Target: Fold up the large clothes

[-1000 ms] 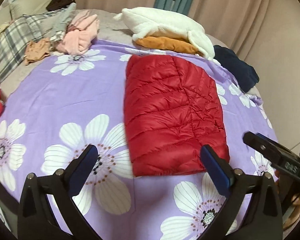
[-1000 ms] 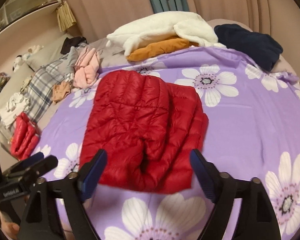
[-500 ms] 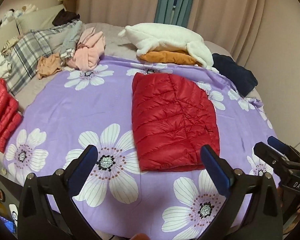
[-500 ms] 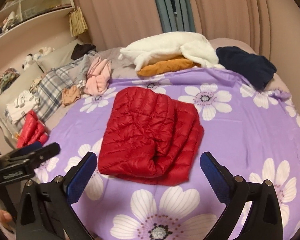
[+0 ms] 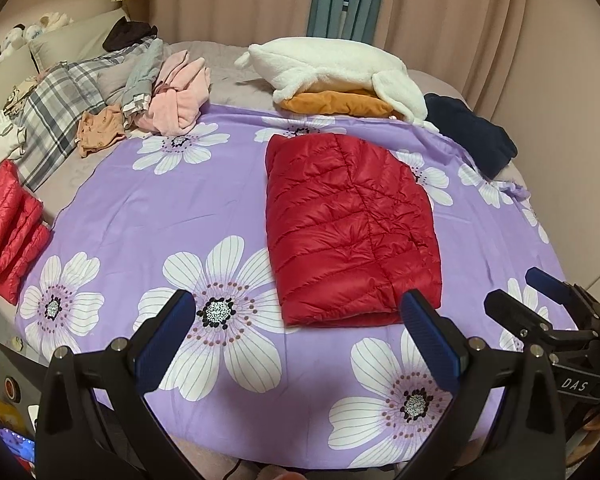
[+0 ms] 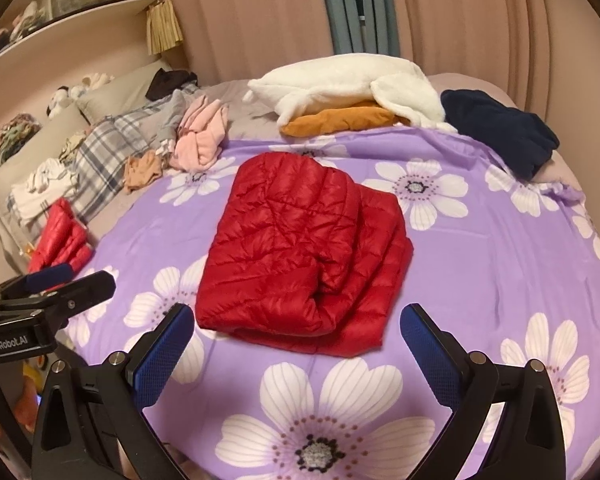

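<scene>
A red quilted puffer jacket [image 5: 350, 228] [image 6: 304, 248] lies folded into a rectangle on the purple flowered sheet [image 5: 172, 216] [image 6: 480, 264]. My left gripper [image 5: 300, 340] hovers open above the sheet's near edge, short of the jacket's near hem, nothing between its blue pads. My right gripper [image 6: 300, 352] is also open and empty, just in front of the jacket's near edge. Each gripper shows at the side of the other's view: the right gripper [image 5: 540, 300] and the left gripper [image 6: 56, 284].
A second folded red jacket [image 5: 8, 228] [image 6: 60, 240] lies at the left bed edge. Behind are a white fleece [image 5: 332, 64] on an orange garment [image 5: 336, 104], a navy garment [image 5: 472, 136], pink clothes [image 5: 180, 96] and a plaid blanket [image 5: 60, 104]. Curtains hang behind the bed.
Both grippers have pulled back and up from the jacket, so more of the bed shows. The right gripper's jaws have spread wider. The jacket lies still.
</scene>
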Motion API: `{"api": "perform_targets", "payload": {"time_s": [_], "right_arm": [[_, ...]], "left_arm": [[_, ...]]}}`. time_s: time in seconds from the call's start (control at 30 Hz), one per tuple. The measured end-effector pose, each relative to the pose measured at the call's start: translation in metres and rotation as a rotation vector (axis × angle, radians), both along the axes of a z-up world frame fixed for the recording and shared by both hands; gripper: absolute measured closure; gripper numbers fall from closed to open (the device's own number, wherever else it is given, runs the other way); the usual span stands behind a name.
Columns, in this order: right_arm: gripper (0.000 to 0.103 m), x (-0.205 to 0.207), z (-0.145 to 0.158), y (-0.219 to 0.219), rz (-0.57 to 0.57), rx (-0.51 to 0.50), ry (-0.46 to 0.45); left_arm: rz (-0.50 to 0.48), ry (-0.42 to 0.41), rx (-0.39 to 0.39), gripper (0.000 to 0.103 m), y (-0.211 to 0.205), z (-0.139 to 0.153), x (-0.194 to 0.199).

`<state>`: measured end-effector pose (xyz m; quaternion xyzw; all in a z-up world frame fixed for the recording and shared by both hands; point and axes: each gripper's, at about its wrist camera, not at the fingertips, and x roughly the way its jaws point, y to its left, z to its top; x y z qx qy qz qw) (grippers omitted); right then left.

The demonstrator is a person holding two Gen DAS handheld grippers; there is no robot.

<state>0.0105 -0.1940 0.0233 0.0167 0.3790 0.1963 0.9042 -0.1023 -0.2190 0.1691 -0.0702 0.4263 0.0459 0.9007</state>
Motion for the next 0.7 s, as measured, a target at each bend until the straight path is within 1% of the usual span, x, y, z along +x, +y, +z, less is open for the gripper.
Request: {"api": "perform_targets", "payload": {"time_s": [0.33,0.47,0.7], "right_arm": [[0.001,0.0006,0.0005,0.0003,0.004,0.005,-0.003],[0.001,0.0031,-0.0005,0.0008,0.007,0.008,0.010],[0.001,0.0019,0.0011,0.0001,0.000,0.005,0.008]], "left_arm": [[-0.003,0.013,0.022,0.000,-0.0027,-0.0005,0.0003],[-0.004,0.012,0.033,0.000,-0.0043,-0.0013,-0.0020],[-0.010,0.019,0.029,0.000,-0.0042,-0.0031,-0.0007]]}}
